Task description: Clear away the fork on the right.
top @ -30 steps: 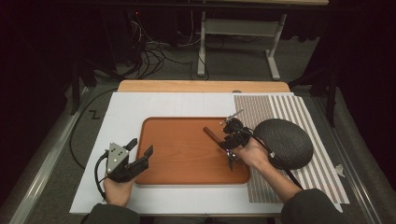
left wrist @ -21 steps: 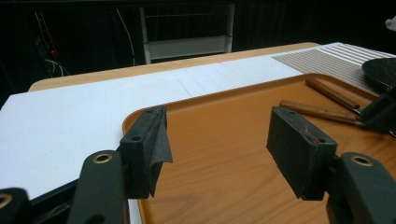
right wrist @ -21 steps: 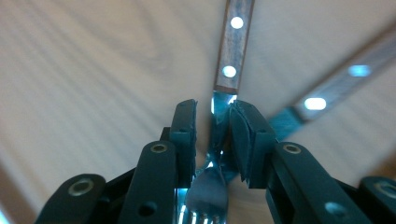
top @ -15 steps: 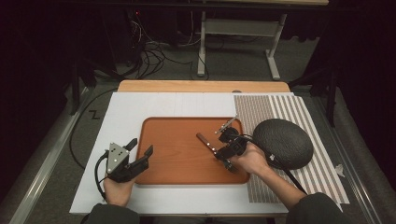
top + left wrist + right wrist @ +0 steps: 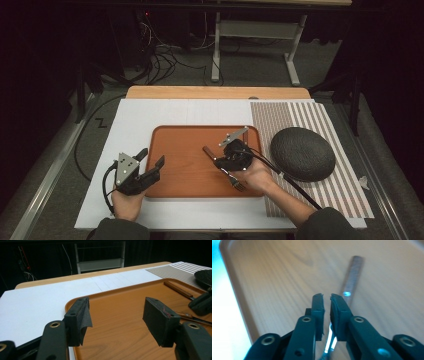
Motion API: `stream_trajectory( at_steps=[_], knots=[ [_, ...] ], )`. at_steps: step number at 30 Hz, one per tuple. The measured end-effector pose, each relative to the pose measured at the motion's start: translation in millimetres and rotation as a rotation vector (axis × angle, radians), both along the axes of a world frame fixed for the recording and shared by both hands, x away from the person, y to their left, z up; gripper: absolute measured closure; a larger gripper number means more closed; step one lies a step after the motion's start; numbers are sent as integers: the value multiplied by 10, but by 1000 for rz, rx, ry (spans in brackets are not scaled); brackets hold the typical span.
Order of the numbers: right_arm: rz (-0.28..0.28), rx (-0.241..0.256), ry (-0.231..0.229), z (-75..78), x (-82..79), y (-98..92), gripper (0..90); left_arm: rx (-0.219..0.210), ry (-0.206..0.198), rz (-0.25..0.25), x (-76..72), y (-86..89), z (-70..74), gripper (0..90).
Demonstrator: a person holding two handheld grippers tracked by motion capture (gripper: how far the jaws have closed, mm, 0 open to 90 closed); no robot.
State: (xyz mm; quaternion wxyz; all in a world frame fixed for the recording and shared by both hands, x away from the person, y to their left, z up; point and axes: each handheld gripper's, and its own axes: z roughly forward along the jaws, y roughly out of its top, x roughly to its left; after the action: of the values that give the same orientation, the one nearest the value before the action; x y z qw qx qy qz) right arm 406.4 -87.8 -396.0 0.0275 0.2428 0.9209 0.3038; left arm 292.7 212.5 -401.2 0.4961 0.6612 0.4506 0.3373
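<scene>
A dim lab or test room: a work table covered with white board, tangled cables on grey carpet, and a metal bench frame behind it.

The high view looks down from above; each gripper view sits close behind its own jaws, both sharing the wooden tray ahead of them.

Blurred throughout in the right gripper view: fork handle at upper right, its metal neck hidden behind the near-closed jaws.
</scene>
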Motion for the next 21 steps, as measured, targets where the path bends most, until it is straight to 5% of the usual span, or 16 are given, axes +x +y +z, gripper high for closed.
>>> stream_trajectory(
  at_steps=[5, 14, 21],
  knots=[
    [11, -83, -6, -162, 16, 142, 865, -3, -2, 3, -9, 9, 2, 380],
    [-190, -134, -55, -158, 358, -94, 843, -7, -3, 4, -12, 12, 2, 380],
    [-240, -135, -59, -158, 451, -155, 814, -6, -4, 3, -15, 15, 2, 380]
  ],
)
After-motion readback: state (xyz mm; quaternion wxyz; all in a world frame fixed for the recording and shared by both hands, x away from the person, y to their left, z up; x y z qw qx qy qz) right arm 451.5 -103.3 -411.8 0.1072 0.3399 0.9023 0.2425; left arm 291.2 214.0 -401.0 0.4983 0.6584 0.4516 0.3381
